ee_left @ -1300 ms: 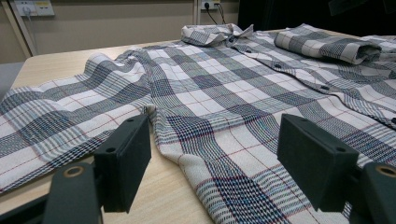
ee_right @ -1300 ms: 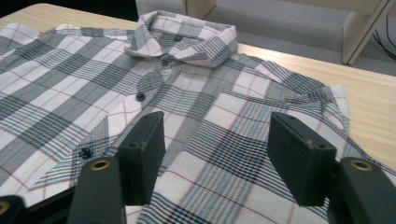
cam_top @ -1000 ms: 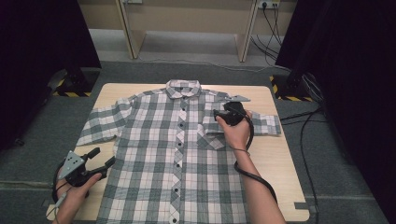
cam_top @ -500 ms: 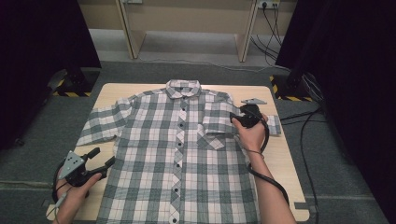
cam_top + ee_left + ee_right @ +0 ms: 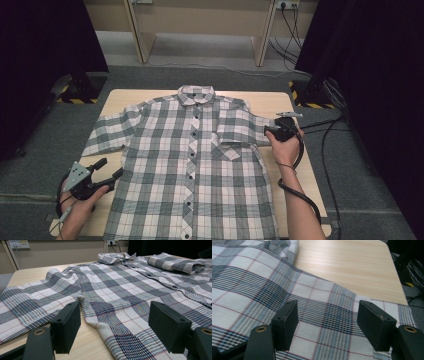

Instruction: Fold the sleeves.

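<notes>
Evidently both grippers, left gripper (image 5: 111,171) and right gripper (image 5: 270,131), gape empty over the shirt (image 5: 195,170) (flat on the counter (image 5: 150,97)), apparently poised for folding.

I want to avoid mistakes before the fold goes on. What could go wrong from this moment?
1. The right tool, open over the folded sleeve, may pinch two layers and drag the plaid shirt askew.
2. The left tool waits open at the shirt's side edge; if the cloth shifts, its grip may miss.
3. The cable lies near the hem and could snag it.
</notes>
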